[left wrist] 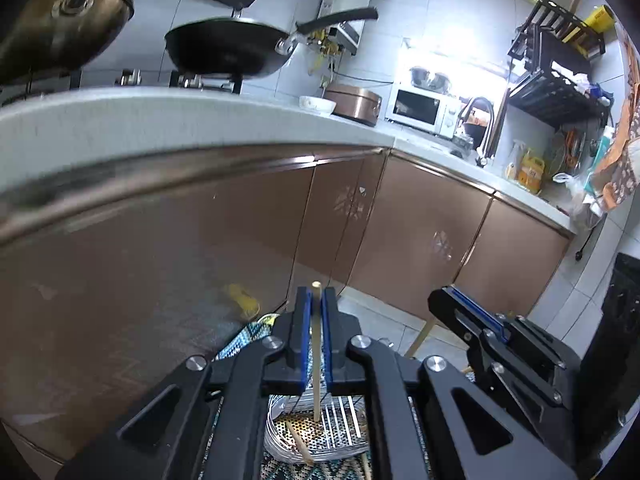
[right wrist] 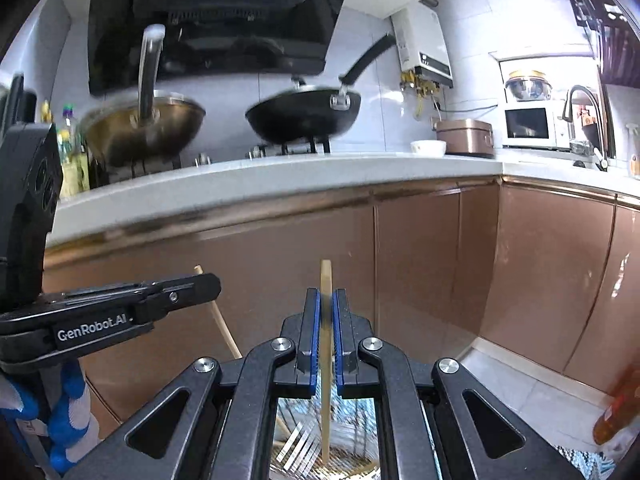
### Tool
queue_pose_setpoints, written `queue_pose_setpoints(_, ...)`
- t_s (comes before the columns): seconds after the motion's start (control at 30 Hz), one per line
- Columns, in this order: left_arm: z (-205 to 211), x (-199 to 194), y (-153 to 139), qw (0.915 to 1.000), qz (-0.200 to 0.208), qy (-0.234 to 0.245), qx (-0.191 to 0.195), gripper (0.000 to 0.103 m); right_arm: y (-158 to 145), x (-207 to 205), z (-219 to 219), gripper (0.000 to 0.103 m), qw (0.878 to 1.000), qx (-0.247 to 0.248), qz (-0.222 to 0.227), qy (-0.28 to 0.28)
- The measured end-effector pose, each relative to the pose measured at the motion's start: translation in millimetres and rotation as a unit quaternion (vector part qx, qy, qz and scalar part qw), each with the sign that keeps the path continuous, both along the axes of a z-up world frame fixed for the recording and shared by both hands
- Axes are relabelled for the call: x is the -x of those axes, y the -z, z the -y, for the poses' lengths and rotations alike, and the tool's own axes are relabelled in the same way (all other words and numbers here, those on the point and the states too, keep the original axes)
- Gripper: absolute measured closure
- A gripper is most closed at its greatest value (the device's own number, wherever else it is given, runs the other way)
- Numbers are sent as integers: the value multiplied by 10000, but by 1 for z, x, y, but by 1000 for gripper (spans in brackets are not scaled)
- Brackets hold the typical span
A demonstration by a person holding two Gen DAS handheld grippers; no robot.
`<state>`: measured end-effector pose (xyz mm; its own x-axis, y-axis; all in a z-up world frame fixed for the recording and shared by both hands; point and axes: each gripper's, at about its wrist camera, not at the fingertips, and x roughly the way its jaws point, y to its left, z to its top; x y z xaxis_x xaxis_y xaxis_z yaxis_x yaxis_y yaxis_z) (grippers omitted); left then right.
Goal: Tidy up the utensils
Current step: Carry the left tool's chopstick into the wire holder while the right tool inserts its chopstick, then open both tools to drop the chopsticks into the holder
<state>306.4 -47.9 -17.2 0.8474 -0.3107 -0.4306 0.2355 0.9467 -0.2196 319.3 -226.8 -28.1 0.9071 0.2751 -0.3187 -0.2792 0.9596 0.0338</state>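
Note:
My left gripper (left wrist: pixel 317 294) is shut on a pale wooden chopstick (left wrist: pixel 316 344) that stands upright, its lower end hanging over a metal utensil holder (left wrist: pixel 320 432) with a perforated floor. Another chopstick (left wrist: pixel 299 442) leans inside the holder. My right gripper (right wrist: pixel 326 296) is shut on a second upright chopstick (right wrist: pixel 326 360), also over the metal holder (right wrist: pixel 312 452). The right gripper shows at the right of the left wrist view (left wrist: pixel 444 300); the left gripper shows at the left of the right wrist view (right wrist: pixel 212 280), with its chopstick (right wrist: pixel 220 320) below it.
Brown cabinet doors (left wrist: pixel 416 232) and a white countertop (left wrist: pixel 200 116) fill the view ahead. On the stove sit a black wok (left wrist: pixel 228 50) and a steel wok (right wrist: pixel 144 128). A patterned cloth (left wrist: pixel 248 336) lies under the holder. A rice cooker (right wrist: pixel 466 138) and microwave (right wrist: pixel 528 126) stand further right.

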Motion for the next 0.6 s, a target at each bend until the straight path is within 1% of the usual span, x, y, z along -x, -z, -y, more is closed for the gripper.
queue_pose_setpoints(0.07, 0, -1, 12, 9998, -144, 133, 68, 96, 9, 1, 0, 95, 10000, 50, -77, 21)
queue_pose_setpoints(0.1, 0, 0, 15, 9997, -178, 169, 72, 93, 13, 2, 1, 91, 9999, 66, -123, 37)
queue_pose_setpoints(0.13, 0, 2, 17, 9996, -196, 205, 78, 84, 15, 4, 3, 85, 9998, 93, -157, 62)
queue_pose_setpoints(0.2, -2, 11, 15, 9994, -205, 263, 115, 74, 16, 8, 6, 81, 9997, 136, -206, 84)
queue_pose_setpoints(0.3, -7, 27, 3, 9993, -172, 321, 70, 72, 11, 16, 9, 81, 9995, 164, -231, 122)
queue_pose_setpoints(0.37, -13, 41, -9, 9994, -106, 335, -45, 68, 5, 25, 10, 81, 9995, 171, -214, 139)
queue_pose_setpoints(0.43, -21, 58, -19, 9994, -30, 315, -141, 62, -3, 35, 12, 81, 9995, 198, -188, 161)
queue_pose_setpoints(0.6, -38, 90, -36, 9993, 30, 240, -276, 59, -21, 68, 17, 81, 9994, 202, -180, 197)
